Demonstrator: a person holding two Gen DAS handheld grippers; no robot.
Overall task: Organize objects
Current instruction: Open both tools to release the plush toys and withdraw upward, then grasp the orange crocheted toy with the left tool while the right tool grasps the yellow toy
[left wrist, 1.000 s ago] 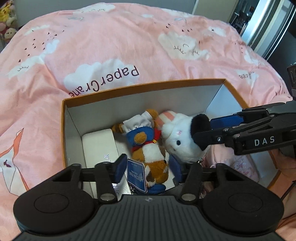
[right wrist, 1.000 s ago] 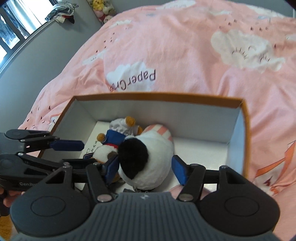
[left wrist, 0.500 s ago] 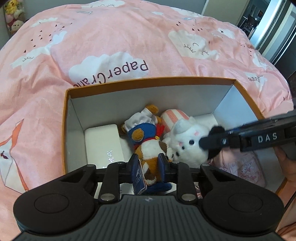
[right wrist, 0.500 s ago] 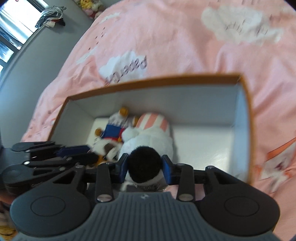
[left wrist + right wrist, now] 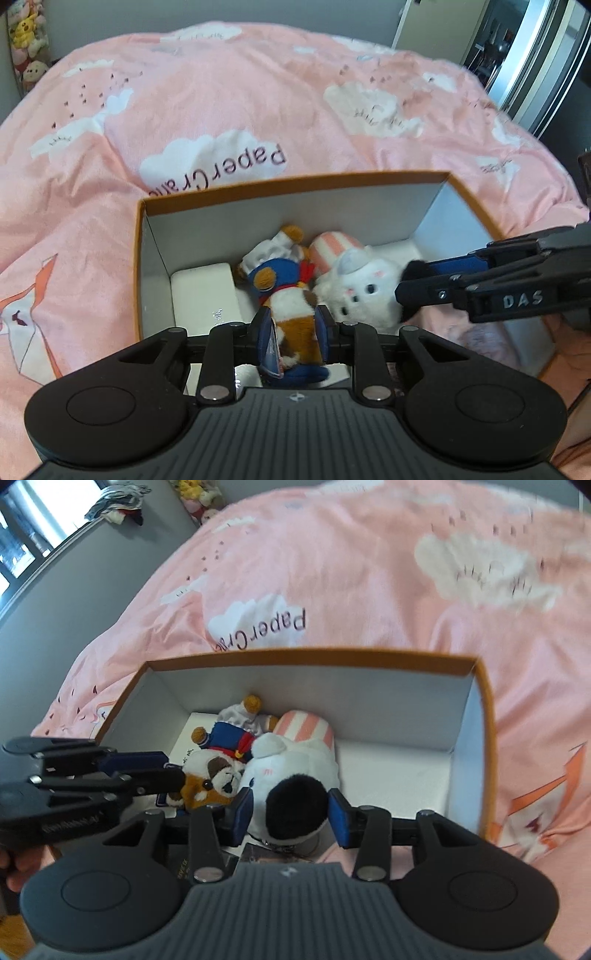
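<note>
An orange-rimmed cardboard box [image 5: 295, 186] [image 5: 332, 655] with white walls lies on a pink bed. Inside lie a brown-and-white dog plush in a blue sailor suit [image 5: 284, 291] [image 5: 218, 771] and a white plush with a black ear and a pink-striped hat [image 5: 364, 291] [image 5: 291, 764]. My left gripper [image 5: 293, 332] is shut on the dog plush. My right gripper [image 5: 290, 808] is shut on the white plush's black ear [image 5: 297, 805]. It also shows in the left wrist view [image 5: 413, 280], coming in from the right.
A flat white case [image 5: 205, 295] lies in the box's left part. A pink pouch [image 5: 476, 339] lies at its right end. The pink cloud-print bedspread [image 5: 221, 110] surrounds the box. Stuffed toys [image 5: 27, 48] sit at the far left wall.
Both grippers have closed: the left on the dog plush, the right on the white plush's black ear. Both plushes have shifted a little in the box.
</note>
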